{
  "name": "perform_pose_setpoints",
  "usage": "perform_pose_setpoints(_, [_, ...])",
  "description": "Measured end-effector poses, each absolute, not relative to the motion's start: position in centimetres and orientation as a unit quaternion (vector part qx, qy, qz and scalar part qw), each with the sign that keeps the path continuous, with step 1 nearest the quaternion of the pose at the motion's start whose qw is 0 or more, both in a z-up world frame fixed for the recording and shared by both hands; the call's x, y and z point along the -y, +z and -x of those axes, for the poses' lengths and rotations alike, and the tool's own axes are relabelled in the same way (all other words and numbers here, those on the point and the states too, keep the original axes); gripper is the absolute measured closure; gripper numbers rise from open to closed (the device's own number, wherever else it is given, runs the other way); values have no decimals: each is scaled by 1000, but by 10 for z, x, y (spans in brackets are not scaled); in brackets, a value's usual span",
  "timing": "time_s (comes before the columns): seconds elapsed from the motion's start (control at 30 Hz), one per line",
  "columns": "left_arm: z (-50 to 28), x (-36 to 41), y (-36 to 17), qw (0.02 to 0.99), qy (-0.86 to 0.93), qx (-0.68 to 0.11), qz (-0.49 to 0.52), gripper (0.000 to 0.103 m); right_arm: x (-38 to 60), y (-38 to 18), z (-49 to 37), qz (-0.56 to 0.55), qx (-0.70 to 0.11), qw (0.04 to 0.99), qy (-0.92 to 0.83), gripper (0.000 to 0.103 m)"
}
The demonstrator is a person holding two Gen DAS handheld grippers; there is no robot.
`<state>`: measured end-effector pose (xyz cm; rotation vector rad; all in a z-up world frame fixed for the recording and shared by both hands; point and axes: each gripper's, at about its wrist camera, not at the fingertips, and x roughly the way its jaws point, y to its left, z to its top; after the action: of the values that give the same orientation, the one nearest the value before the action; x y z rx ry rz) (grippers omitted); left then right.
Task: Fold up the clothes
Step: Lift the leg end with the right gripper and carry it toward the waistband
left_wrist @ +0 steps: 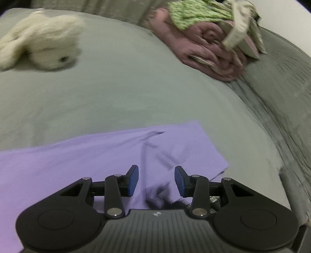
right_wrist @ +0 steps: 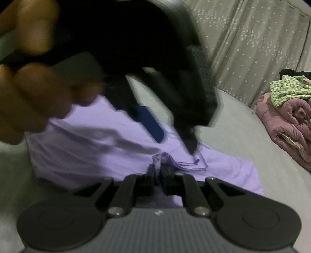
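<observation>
The lilac garment [left_wrist: 97,155] lies flat on the grey-green bedsheet [left_wrist: 126,87], near the edge closest to us. In the left wrist view its long axis runs from lower left toward a squared corner at the upper right. In the right wrist view it stretches across the frame, with a small stack of folded hem layers [right_wrist: 182,161] just ahead of our right gripper [right_wrist: 158,181].

We see a bed: a white fluffy soft toy [left_wrist: 42,42] sits far off on the sheet, and a pink quilt [left_wrist: 210,56] with a green patterned cloth [left_wrist: 194,13] on top lies well apart from the garment. A curtain with small pale dots [right_wrist: 252,48] hangs behind.

Our right gripper points down at the sheet, its jaws nearly closed and pinching a bunched bit of lilac fabric. Our left gripper [left_wrist: 156,182] hovers over the garment, its jaws partly apart with nothing pressed between them. In the right view it crosses the frame, blurred, with our left hand [right_wrist: 38,87] around it.
</observation>
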<state>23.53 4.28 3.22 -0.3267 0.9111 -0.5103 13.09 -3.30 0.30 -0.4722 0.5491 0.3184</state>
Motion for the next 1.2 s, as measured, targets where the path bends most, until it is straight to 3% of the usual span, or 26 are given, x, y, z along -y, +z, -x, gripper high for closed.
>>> perform_pose_setpoints(0.27, [-242, -42, 19, 840, -260, -450, 156, 63, 22, -2, -127, 271, -253, 916, 154, 95])
perform_pose_setpoints(0.53, [-232, -101, -6, 803, -246, -423, 339, 62, 9, 11, -127, 336, -224, 903, 147, 95])
perform_pose_setpoints(0.7, [-231, -136, -19, 770, -232, -406, 434, 57, -33, 7, -112, 464, -174, 846, 194, 95])
perform_pose_setpoints(0.93, [-224, -145, -23, 763, -217, -410, 449, 53, -37, -11, -97, 585, -165, 756, 242, 95])
perform_pose_setpoints(1.2, [-212, -174, -16, 763, -175, -410, 467, 50, -40, 17, -118, 538, -157, 806, 190, 95])
